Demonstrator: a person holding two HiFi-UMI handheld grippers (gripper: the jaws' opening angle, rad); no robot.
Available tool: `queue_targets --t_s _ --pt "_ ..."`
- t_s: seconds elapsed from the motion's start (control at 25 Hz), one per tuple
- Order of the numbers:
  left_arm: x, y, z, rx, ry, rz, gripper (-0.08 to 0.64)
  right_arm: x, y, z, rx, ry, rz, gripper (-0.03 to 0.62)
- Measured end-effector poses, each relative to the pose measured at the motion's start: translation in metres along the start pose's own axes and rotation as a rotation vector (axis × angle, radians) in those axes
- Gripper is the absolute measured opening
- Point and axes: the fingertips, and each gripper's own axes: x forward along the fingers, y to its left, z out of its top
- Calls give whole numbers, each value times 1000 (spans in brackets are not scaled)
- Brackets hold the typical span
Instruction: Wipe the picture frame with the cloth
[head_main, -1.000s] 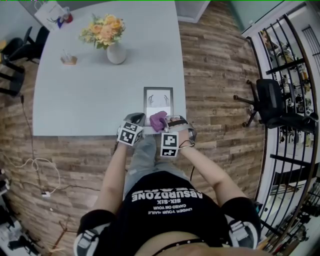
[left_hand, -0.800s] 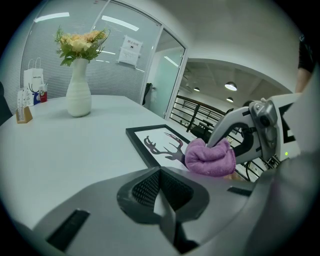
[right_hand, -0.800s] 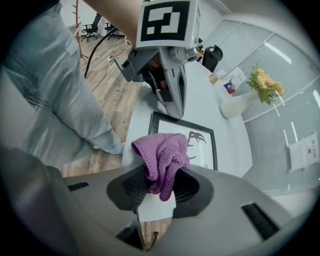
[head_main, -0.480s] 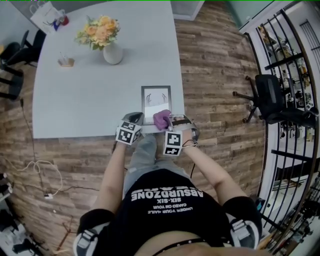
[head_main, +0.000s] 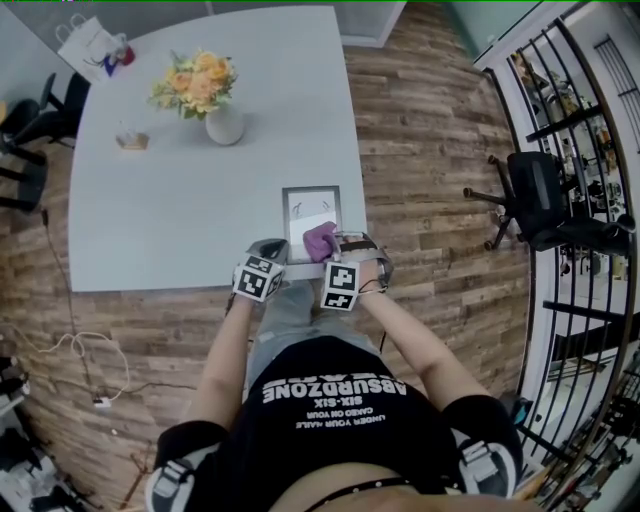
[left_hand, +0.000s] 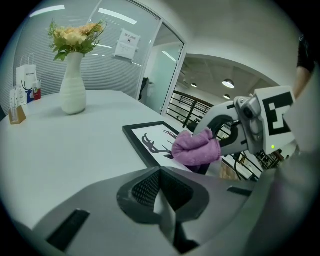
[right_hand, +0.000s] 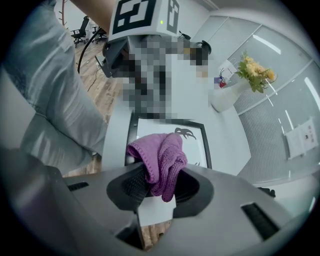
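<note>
Purple knitted cloth (right_hand: 160, 160), soft and limp, is pinched in the right gripper (right_hand: 155, 194), over the flat black picture frame (right_hand: 160, 129) just ahead of it. The frame is likely light and slidable. The left gripper (left_hand: 162, 200), jaws together and empty, could steady the frame's edge.

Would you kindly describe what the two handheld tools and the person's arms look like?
The left tool and the right tool are rounded grey shells, each carrying a white cube printed with black square markers. The person wears a black T-shirt with white lettering; its short sleeves leave the forearms bare.
</note>
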Motion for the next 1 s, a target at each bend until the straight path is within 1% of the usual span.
queue_targets --t_s 0.48,0.72,0.88,1.0 --pt "3 -3 -2 39 94 -101 6 22 -48 6 18 -22 -43 120" --pt "2 -4 1 16 126 -155 6 35 -76 7 69 -35 -100 120" --pt "1 -4 1 27 154 -179 6 41 -89 9 99 -39 -110 120" --pt "1 -5 2 25 158 -189 6 43 -95 11 102 -41 -106 120"
